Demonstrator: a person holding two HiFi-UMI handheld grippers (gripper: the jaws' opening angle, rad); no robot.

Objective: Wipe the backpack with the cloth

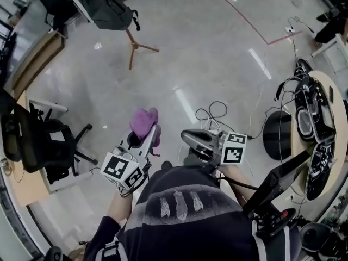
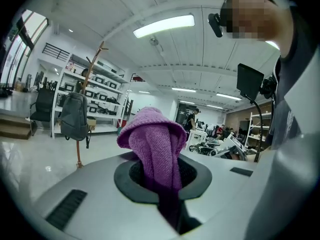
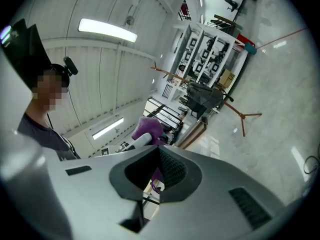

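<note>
A dark grey backpack [image 1: 106,7] hangs on a wooden coat stand [image 1: 133,45] far across the floor at the upper left. It also shows small in the left gripper view as the backpack [image 2: 73,116], and in the right gripper view as the backpack [image 3: 205,96]. My left gripper [image 1: 142,137] is shut on a purple cloth [image 1: 144,123]; the cloth [image 2: 156,144] bulges up out of the pads. The right gripper [image 1: 185,136] is held beside it at chest height, its jaws meeting at the tips with nothing in them. The cloth [image 3: 147,128] peeks over them.
A black office chair [image 1: 43,140] and a wooden desk [image 1: 32,64] stand at the left. At the right are a round table [image 1: 340,151] loaded with gear, a black bin [image 1: 277,135] and loose cables [image 1: 215,113] on the floor. White shelves [image 2: 95,94] line the wall behind the stand.
</note>
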